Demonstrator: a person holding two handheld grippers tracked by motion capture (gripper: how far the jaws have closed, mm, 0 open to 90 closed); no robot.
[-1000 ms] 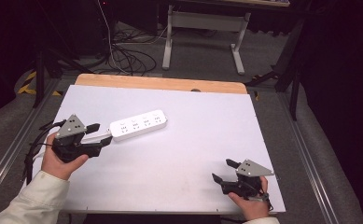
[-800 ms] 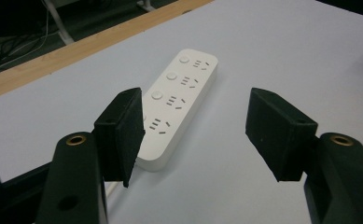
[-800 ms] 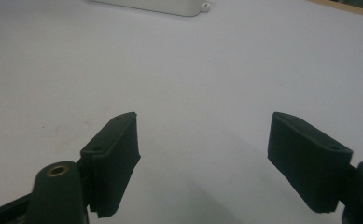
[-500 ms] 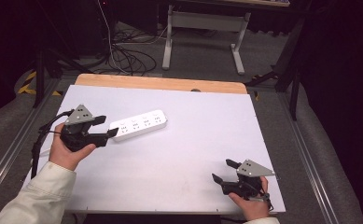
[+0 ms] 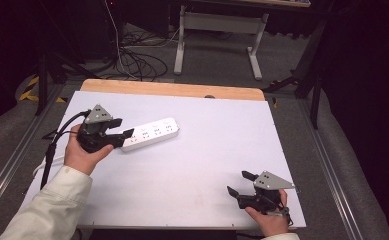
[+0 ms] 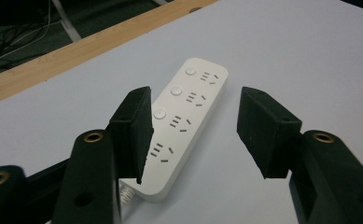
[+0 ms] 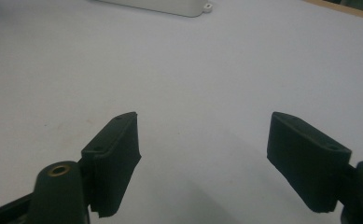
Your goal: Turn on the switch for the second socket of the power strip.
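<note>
White power strip (image 6: 184, 126) on the worktop (image 5: 207, 145), left hand-held gripper (image 6: 193, 135) gaping over its near end.
Centring both pads before closing seems wise; right hand-held gripper (image 5: 242, 184) rests apart, empty.

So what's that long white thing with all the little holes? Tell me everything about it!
It's a white power strip, smooth plastic by the look of it, lying flat on the pale table, angled across its left part. It has four sets of socket slots in a row and three round buttons beside them. A white cord leaves its near end. The left gripper sits open over that end, its jaws either side, not squeezing it.
</note>
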